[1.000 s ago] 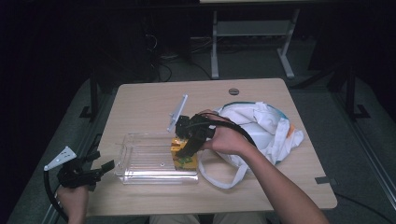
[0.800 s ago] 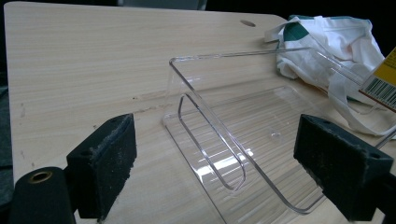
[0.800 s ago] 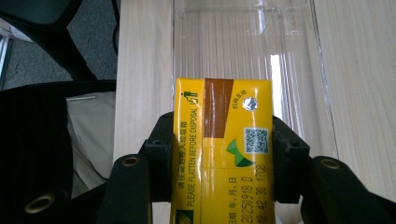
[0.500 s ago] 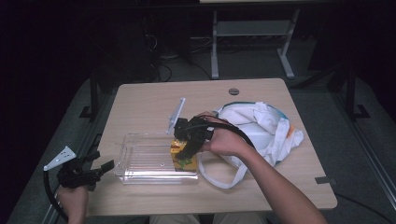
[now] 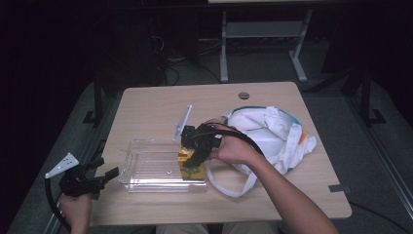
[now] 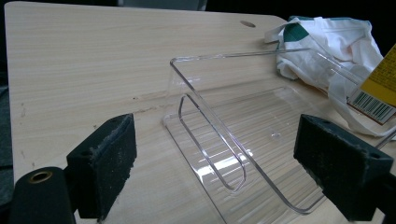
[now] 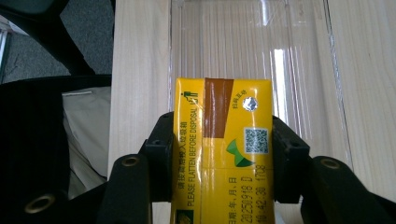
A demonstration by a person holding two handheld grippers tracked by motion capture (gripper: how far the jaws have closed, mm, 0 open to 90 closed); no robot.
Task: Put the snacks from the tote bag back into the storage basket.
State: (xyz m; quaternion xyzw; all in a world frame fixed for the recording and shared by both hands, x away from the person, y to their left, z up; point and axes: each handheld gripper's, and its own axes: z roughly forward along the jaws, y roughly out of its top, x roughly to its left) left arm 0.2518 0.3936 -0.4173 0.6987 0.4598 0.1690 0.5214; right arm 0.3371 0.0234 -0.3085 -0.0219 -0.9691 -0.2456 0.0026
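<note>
Wooden table (image 5: pixel 146 109), yellow carton (image 7: pixel 219 154) bottom cut off

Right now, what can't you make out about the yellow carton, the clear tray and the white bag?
- Yellow carton: its lower end is cut off by the bottom edge of the right gripper view; in the high view the right tool and hand cover most of it.
- Clear tray: its near right corner runs behind the left tool's pad.
- White bag: contents hidden by its own folds.
</note>
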